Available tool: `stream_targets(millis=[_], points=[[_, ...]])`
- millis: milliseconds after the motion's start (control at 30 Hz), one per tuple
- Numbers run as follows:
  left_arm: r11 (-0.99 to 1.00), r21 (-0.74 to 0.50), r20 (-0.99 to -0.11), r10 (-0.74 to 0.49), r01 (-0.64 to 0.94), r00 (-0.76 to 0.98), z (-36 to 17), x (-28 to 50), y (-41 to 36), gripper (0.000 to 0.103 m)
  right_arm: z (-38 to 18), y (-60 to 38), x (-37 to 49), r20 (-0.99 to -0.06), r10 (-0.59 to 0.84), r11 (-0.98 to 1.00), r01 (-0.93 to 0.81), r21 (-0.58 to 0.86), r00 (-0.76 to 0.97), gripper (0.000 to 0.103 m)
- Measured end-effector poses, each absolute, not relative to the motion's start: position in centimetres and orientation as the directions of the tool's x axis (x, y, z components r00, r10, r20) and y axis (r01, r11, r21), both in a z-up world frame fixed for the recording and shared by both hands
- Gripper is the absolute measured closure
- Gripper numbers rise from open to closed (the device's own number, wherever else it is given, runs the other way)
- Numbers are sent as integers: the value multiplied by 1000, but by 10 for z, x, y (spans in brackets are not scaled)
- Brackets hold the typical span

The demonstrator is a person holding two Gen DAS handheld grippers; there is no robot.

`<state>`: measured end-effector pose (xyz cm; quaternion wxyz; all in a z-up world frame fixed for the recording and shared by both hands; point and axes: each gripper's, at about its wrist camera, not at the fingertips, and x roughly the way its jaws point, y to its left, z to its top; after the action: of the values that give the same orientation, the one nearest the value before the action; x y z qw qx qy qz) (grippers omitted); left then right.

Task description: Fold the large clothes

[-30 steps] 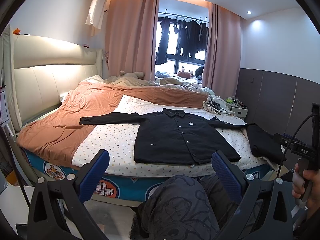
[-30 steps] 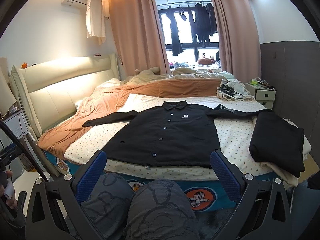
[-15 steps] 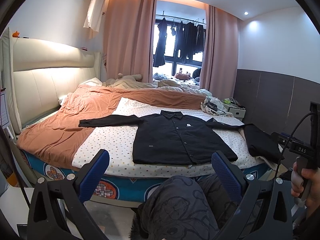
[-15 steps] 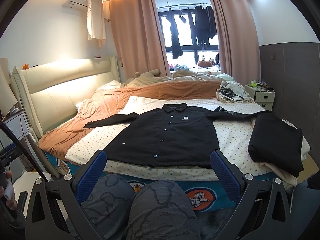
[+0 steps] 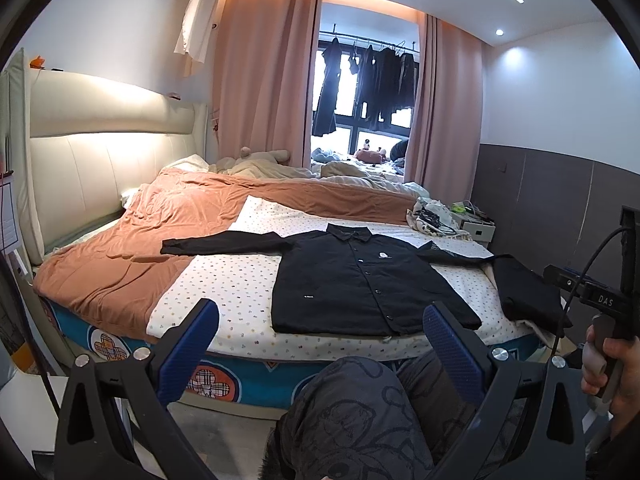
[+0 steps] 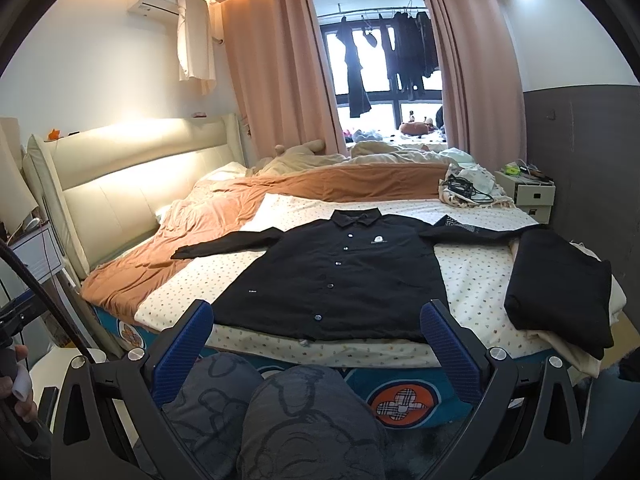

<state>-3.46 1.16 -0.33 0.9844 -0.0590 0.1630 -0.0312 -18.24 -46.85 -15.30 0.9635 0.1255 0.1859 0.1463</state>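
Observation:
A black long-sleeved button shirt lies flat, front up, on the dotted white sheet of the bed, both sleeves spread out sideways and the collar at the far side. My left gripper is open with nothing between its blue-padded fingers, held in front of the bed above the person's knees. In the same way my right gripper stands open and empty, short of the shirt's near hem. A folded black garment rests on the bed's right edge, over the end of the right sleeve.
An orange blanket covers the bed's left and far parts. A padded headboard stands at the left. A bundle with cables lies at the far right, beside a white nightstand. Clothes hang at the window.
Both cameras have tilted slightly upward and drawn back a little, so the bed and shirt sit lower in view. The shirt has not moved, and both grippers stay open.

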Motion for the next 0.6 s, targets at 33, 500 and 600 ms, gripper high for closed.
stream_targets(millis=[33, 500, 600], points=[[991, -124, -318, -79, 41, 945, -3, -31, 12, 0, -153, -469, -178, -322, 328, 925, -234, 298, 888, 0], [984, -178, -337, -29, -33, 941, -10, 52, 41, 0, -155, -451, -84, -354, 343, 920, -235, 313, 870, 0], [982, -180, -357, -10, -59, 934, -17, 82, 53, 0, -156, -442, -55, -357, 342, 922, -237, 306, 869, 0]])
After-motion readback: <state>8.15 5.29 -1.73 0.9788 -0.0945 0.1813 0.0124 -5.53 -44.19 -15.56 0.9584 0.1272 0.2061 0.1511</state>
